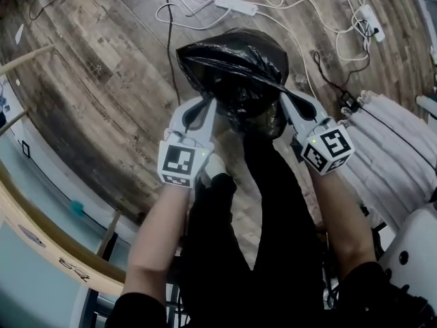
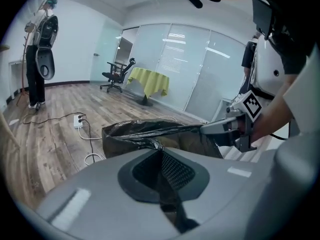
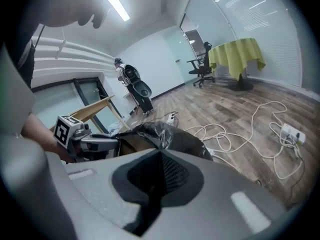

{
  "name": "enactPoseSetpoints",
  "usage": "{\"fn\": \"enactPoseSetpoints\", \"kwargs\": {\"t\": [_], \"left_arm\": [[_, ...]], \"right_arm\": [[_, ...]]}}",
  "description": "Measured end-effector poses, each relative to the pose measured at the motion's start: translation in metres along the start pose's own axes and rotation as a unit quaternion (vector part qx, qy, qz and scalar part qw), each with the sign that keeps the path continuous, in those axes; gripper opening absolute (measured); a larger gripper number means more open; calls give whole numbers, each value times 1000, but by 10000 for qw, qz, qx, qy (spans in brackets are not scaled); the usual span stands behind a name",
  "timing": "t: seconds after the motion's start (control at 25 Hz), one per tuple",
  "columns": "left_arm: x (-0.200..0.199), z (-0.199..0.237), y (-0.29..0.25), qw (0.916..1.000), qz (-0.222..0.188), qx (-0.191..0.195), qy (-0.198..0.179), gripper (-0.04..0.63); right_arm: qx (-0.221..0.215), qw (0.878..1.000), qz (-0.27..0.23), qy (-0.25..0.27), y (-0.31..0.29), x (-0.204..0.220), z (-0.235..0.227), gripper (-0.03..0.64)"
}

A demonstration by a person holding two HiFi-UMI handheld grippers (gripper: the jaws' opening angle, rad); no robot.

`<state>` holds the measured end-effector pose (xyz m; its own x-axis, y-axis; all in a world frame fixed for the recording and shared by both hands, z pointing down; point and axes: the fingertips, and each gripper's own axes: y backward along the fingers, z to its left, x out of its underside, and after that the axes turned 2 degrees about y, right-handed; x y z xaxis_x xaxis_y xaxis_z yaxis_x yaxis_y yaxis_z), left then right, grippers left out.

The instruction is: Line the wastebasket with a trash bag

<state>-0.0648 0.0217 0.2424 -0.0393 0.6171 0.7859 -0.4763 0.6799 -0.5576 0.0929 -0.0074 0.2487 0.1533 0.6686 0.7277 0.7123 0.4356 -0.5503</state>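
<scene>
Both sides of the black trash bag's (image 1: 232,60) mouth are pinched. The left gripper (image 1: 209,105) has its jaws closed on the film at one side, and the right gripper (image 1: 287,101) is clamped on the opposite side. The bag is stretched between them above the wooden floor (image 1: 95,94), just ahead of the person's legs (image 1: 273,203). A white power strip (image 1: 235,5) lies beyond. I cannot tell whether a wastebasket sits beneath.

1. Trash bag (image 1: 232,63): black, glossy, crinkled film. It bulges above the wooden floor (image 1: 102,80), and its near edge is drawn into a taut, straight line.
2. Wastebasket (image 2: 190,140): only a brownish surface shows below that taut edge; the bag covers the rest.
</scene>
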Motion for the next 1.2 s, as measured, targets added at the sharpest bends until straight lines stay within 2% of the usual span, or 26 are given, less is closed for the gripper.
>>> {"fn": "enactPoseSetpoints", "kwargs": {"t": [0.12,0.32,0.48,0.6,0.72,0.88,1.12,1.2], "left_arm": [[24,10,-8,9997,-194,65,-138,8],[61,30,-11,9980,-543,105,-304,8],[99,57,-27,9979,-508,209,-351,8],[122,72,-36,9962,-467,514,-529,8],[137,71,-46,9894,-483,1092,-823,8],[160,59,-55,9738,-340,1981,-1061,8],[198,80,-66,9655,-30,2186,-1417,8],[210,77,-64,9598,13,2354,-1527,8]], "right_arm": [[-97,9997,-145,150,-17,9,-10,2],[-330,9974,-65,638,-44,54,-26,2],[-391,9958,-282,778,-51,65,-42,2],[-408,9935,-540,915,-51,70,-56,2],[-258,9912,-728,1079,-48,82,-78,2],[-83,9884,-852,1257,-40,106,-96,2],[254,9933,-766,822,-40,151,-120,2],[284,9943,-646,795,-40,167,-121,2]]}}
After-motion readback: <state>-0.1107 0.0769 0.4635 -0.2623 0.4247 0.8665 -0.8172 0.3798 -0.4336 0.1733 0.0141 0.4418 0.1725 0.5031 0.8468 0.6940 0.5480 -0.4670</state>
